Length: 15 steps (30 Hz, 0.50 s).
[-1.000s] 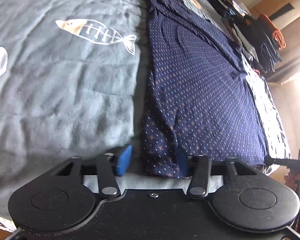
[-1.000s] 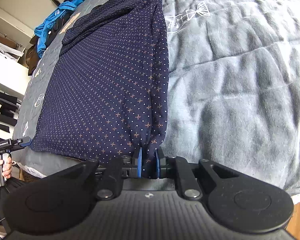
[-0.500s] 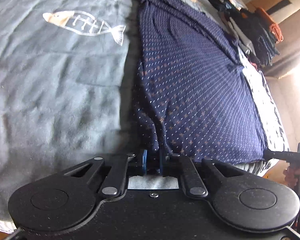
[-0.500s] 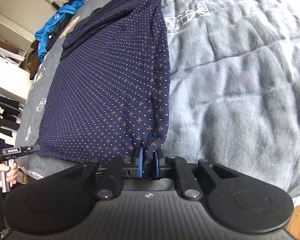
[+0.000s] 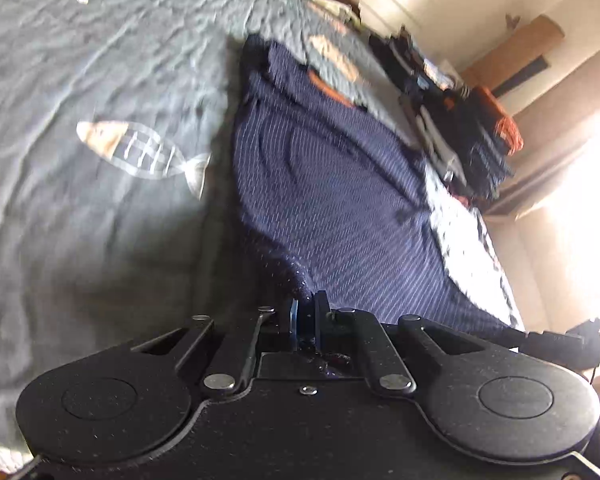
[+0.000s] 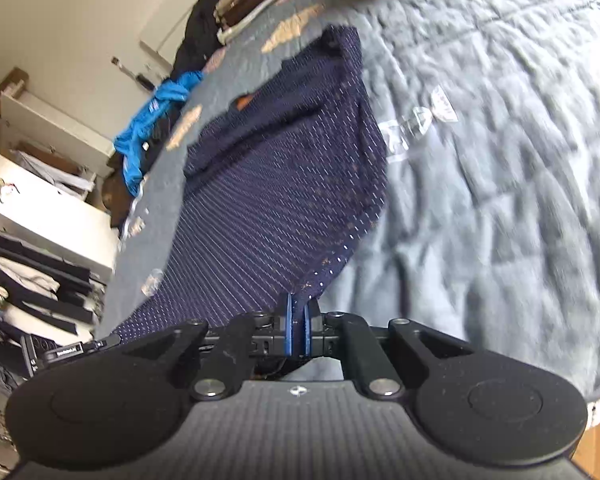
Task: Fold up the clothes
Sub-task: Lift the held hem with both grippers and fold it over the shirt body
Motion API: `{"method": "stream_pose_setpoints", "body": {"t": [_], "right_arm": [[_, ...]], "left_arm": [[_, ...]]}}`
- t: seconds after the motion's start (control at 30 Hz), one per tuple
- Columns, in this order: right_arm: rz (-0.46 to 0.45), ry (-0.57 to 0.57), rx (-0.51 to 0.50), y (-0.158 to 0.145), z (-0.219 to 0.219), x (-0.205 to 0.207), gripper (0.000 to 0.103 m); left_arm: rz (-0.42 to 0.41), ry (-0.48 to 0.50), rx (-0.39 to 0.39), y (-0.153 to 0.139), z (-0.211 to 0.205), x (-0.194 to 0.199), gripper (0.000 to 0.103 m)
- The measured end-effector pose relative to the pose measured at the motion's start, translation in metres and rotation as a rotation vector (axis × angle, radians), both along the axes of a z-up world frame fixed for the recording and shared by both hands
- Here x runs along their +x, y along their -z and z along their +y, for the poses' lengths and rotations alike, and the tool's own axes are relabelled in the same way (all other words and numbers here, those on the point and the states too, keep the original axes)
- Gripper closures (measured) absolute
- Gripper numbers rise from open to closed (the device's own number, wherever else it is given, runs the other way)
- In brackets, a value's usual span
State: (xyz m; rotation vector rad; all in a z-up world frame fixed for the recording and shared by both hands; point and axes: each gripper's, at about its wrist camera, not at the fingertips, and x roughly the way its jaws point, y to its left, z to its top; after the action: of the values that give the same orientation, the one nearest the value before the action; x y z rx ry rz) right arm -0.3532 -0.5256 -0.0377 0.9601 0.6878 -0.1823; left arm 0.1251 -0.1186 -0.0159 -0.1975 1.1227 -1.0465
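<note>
A navy dotted garment point(image 5: 340, 200) lies lengthwise on a grey bedspread point(image 5: 80, 240). My left gripper point(image 5: 306, 314) is shut on the garment's near left corner, which rises off the bed. In the right wrist view the same garment point(image 6: 276, 184) stretches away from me, and my right gripper point(image 6: 299, 316) is shut on its near right corner, also lifted. The near hem hangs taut between both grippers. The other gripper's tip shows at the edge of each view: the right one point(image 5: 560, 338) and the left one point(image 6: 72, 350).
The grey bedspread point(image 6: 480, 200) carries printed fish point(image 5: 140, 152). A pile of dark and orange clothes point(image 5: 460, 120) lies at the bed's far right. A blue garment point(image 6: 156, 120) and white shelves with folded clothes point(image 6: 32, 260) stand to the left.
The left gripper closed on the garment's corner. Both grippers then rose, lifting the near hem off the bed, and the views tilted up toward the far end of the bed.
</note>
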Motion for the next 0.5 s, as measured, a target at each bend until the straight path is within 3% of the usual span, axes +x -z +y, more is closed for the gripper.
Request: {"method": "stream_pose_setpoints", "body": {"t": [0.27,0.5], "right_arm": [[-0.07,0.098,0.042,-0.023,-0.029,0.037,0.097],[-0.105,0.165,0.058,-0.041,-0.074,0.091,0.097]], "left_arm": [[-0.016,-0.032,-0.049,-0.024,-0.038,0.038,0.096],[-0.036,-0.066,-0.075,-0.042,-0.091,0.096,0.096]]}}
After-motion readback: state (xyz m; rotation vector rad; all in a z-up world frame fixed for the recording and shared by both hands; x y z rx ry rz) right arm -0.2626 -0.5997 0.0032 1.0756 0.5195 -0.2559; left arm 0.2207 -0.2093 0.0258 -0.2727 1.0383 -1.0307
